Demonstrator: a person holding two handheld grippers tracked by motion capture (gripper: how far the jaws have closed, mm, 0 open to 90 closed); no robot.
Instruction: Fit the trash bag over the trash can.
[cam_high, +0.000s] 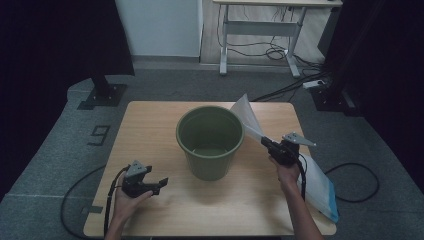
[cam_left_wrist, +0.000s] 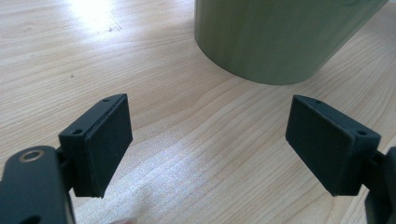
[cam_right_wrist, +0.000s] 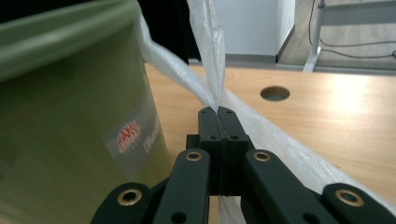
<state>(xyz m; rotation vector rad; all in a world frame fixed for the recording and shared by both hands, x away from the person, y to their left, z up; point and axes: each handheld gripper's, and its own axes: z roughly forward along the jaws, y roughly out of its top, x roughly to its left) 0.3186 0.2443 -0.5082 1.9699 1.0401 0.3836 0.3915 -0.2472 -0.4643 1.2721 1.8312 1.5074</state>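
Grey carpet and dark curtains surround the pale wooden table; a second desk stands behind. At the table's centre sits a green bucket. My right gripper, jaws pinched together on a white plastic bag, lifts it beside the bucket's rim. My left gripper, jaws apart, rests near the front-left corner.

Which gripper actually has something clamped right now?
The right gripper: its jaws are shut on the white plastic bag beside the green bucket. The left gripper is open, with nothing between its jaws.
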